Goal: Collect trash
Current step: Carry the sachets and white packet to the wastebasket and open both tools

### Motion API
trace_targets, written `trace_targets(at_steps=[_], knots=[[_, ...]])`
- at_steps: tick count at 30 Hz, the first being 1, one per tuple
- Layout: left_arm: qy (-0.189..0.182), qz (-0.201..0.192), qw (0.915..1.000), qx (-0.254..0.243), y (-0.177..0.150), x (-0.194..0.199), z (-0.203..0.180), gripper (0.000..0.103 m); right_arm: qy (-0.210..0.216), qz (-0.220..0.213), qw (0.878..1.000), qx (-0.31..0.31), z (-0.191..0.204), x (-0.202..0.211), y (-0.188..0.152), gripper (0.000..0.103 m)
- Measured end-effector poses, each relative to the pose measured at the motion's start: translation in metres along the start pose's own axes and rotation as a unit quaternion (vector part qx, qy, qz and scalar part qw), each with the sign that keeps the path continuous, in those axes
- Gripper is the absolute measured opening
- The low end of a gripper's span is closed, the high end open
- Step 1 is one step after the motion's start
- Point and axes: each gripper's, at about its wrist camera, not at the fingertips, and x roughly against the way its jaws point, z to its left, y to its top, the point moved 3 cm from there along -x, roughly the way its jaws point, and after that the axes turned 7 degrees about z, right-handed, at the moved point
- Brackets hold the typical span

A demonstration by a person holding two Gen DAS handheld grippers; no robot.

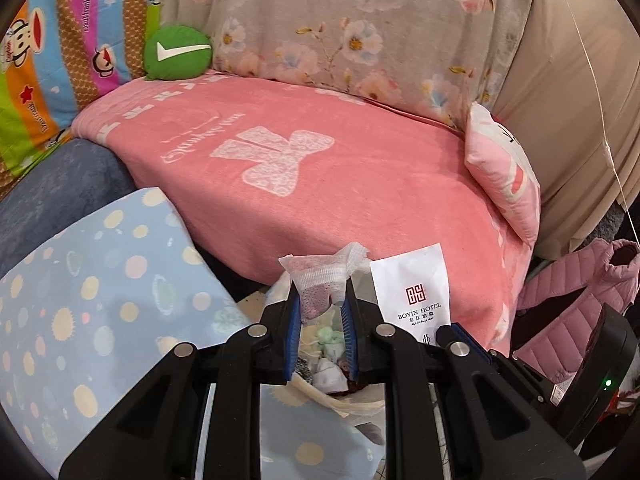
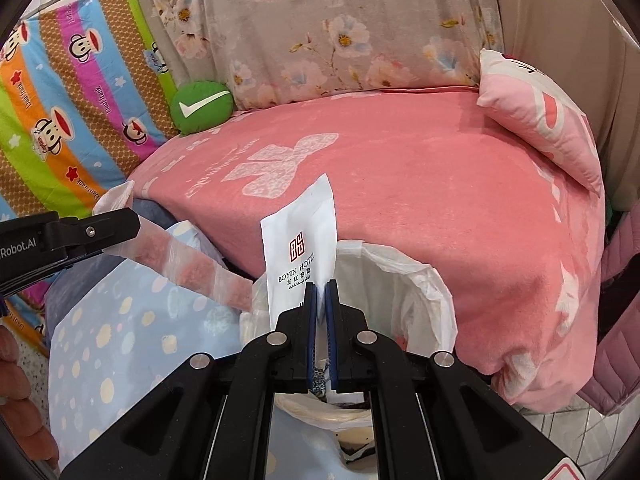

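Note:
My left gripper (image 1: 320, 284) is shut on a crumpled plastic wrapper (image 1: 320, 270) with a pink patterned strip, held above the trash bin (image 1: 332, 364), which holds several bits of trash. The wrapper also shows in the right wrist view (image 2: 192, 264) as a long strip hanging from the left gripper (image 2: 120, 220). My right gripper (image 2: 320, 286) is shut on a white BOYIN HOTEL sachet (image 2: 300, 236), held upright over the white-lined bin (image 2: 400, 276). The sachet also shows in the left wrist view (image 1: 412, 288), with the right gripper's fingers (image 1: 452, 332) just below it.
A pink blanket (image 1: 320, 168) covers the sofa seat behind the bin. A blue dotted cloth (image 1: 100, 300) lies at the left. A green round cushion (image 1: 178, 56), a pink pillow (image 1: 504, 172) and a pink jacket (image 1: 576, 304) lie around.

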Motion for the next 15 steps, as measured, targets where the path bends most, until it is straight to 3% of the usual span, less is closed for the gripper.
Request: trace_targets(at_steps=[9,11,13,15], knots=[[-0.022,0.021,0.9995,-0.009,-0.001,-0.024,-0.019,0.021,-0.012,0.007,1.0,-0.012,-0.023,-0.009,-0.003,0.005],[-0.018,0.017,0.9997,-0.005,-0.001,-0.026,-0.02,0.041,-0.013,0.01,1.0,-0.014,-0.025,-0.011,-0.005,0.005],[-0.009,0.011,0.9999,-0.005,0.0,-0.027,-0.019,0.048,-0.013,0.013,1.0,-0.015,-0.026,-0.014,-0.005,0.005],[-0.007,0.015,0.9999,-0.004,0.0,-0.031,-0.018,0.049,-0.014,0.016,1.0,-0.014,-0.027,-0.016,-0.006,0.005]])
